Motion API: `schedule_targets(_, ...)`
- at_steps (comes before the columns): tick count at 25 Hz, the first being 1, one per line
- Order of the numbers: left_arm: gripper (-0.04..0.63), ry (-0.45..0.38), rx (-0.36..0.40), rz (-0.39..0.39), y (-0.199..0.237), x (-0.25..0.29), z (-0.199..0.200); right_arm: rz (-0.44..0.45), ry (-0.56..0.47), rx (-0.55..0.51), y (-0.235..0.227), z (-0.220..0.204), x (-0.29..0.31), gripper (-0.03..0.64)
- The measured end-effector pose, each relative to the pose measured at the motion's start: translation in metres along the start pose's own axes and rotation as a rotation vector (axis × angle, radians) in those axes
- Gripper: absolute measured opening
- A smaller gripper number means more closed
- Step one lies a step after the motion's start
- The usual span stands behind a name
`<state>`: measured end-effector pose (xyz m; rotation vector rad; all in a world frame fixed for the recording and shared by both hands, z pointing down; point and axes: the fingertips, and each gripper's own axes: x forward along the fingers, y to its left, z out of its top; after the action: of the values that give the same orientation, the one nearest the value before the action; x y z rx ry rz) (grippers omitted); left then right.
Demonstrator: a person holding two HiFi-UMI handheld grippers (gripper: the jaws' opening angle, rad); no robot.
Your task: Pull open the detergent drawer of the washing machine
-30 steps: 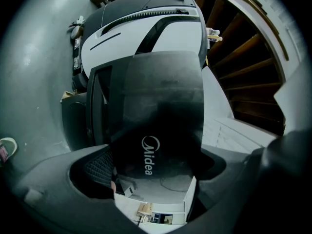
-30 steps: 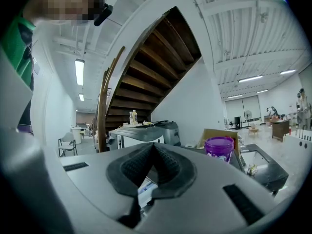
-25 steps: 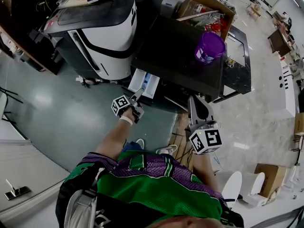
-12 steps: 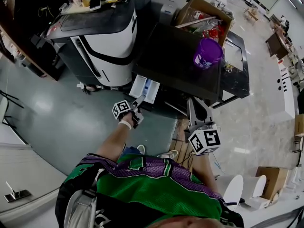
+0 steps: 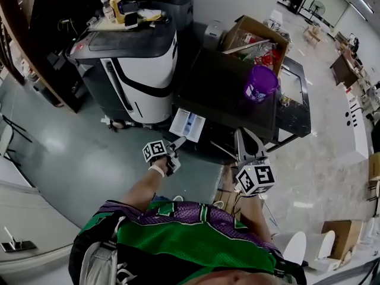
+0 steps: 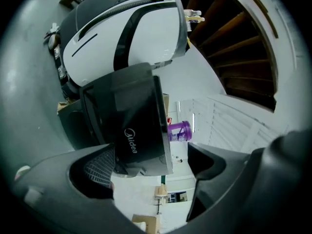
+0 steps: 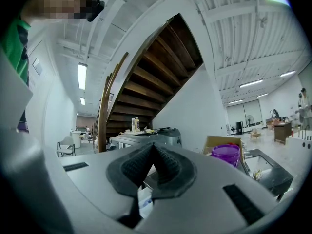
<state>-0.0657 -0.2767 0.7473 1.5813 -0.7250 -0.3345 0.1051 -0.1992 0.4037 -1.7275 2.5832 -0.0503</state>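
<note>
Head view: the washing machine (image 5: 228,82) is the dark unit ahead of you, and its detergent drawer (image 5: 187,124) stands pulled out of the front at the left corner, white tray with a blue insert showing.

Your left hand-held gripper (image 5: 177,141) points at the drawer's near edge; from this view you cannot tell whether it touches. In the left gripper view that hand-held gripper (image 6: 151,165) has its jaws spread wide. The dark front of the machine with its white logo fills the space just ahead of them, close to the ribbed pad (image 6: 99,167) on one side. Nothing is pinched between them.

Your right hand-held gripper (image 5: 239,133) hangs to the right of the drawer, apart from it, in front of the machine. In the right gripper view (image 7: 152,152) its ribbed pads are pressed together with nothing between.

A purple container (image 5: 260,83) stands on the machine's top near the right edge. An open cardboard box (image 5: 255,37) sits behind the machine. A white and black machine (image 5: 139,70) stands just to the left, with bottles (image 5: 113,8) on top. The floor (image 5: 71,153) is grey-green
</note>
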Motion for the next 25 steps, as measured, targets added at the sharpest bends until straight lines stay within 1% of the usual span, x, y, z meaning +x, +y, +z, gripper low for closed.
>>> schedule_targets(4,0.453,-0.001,0.142,-0.02,-0.031,-0.02,0.011,0.014,0.001,0.001,0.006,0.002,0.002,0.002)
schedule_targets(9,0.453,-0.016,0.337,-0.054,-0.083,-0.04,0.023,0.028,-0.014,0.002,0.005,0.012,0.004,0.002)
schedule_targets(11,0.453,-0.034,0.388,-0.076,-0.107,-0.045,0.026,0.032,-0.02,0.002,0.002,0.018,0.003,0.001)
schedule_targets(14,0.453,-0.078,0.434,-0.144,-0.15,-0.052,0.028,0.036,-0.032,0.005,-0.004,0.025,0.001,0.002)
schedule_targets(17,0.453,-0.11,0.523,-0.209,-0.198,-0.054,0.025,0.04,-0.043,0.01,-0.012,0.03,-0.002,0.001)
schedule_targets(19,0.453,-0.122,0.612,-0.229,-0.227,-0.054,0.021,0.039,-0.051,0.015,-0.017,0.035,-0.004,0.002)
schedule_targets(22,0.453,-0.123,0.767,-0.248,-0.27,-0.053,0.012,0.038,-0.061,0.021,-0.023,0.042,-0.008,0.002)
schedule_targets(25,0.451,-0.129,0.893,-0.261,-0.304,-0.051,0.003,0.04,-0.073,0.021,-0.029,0.049,-0.01,0.0)
